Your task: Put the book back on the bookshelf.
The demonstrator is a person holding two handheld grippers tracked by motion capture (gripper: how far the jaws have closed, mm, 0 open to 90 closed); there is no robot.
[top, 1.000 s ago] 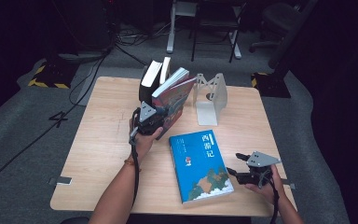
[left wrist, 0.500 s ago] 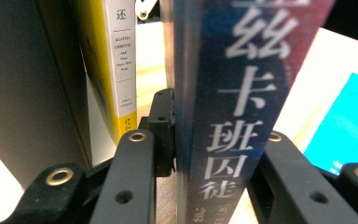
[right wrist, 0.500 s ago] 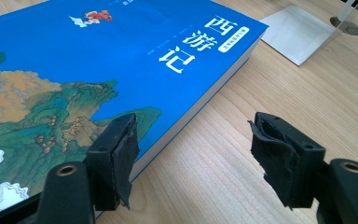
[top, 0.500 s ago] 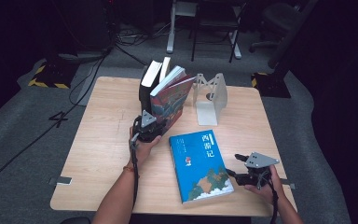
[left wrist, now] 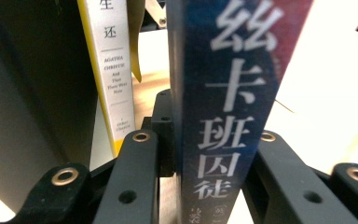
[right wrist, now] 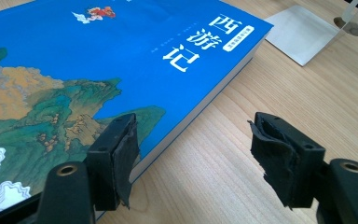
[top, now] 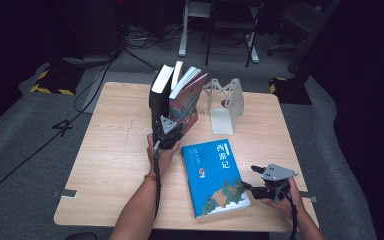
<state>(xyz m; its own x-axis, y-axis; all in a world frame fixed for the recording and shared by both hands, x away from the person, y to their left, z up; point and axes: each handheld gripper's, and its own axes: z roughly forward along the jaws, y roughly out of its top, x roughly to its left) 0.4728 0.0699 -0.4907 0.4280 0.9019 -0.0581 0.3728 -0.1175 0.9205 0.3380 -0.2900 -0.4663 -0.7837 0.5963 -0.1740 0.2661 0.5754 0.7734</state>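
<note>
A book with a dark blue spine and a red cover [top: 187,100] stands on end at the back of the table, leaning against a white book [top: 178,74] and a black book [top: 157,95]. My left gripper [top: 169,132] is shut on the foot of its spine [left wrist: 219,116], a jaw on each side. A blue book [top: 215,175] lies flat near the front. At its lower right corner my right gripper [top: 250,179] stands open. In the right gripper view [right wrist: 193,144], one jaw hangs over the blue cover [right wrist: 74,70] and the other over bare wood.
A pale metal bookend [top: 225,102] stands just right of the upright books, its base plate [right wrist: 303,32] flat on the wooden table [top: 115,150]. Chairs and cables sit on the dark floor behind the table.
My left gripper has moved a little toward the near side and lower with the red-covered book, which now stands more upright against the other books. The right gripper has stayed put.
</note>
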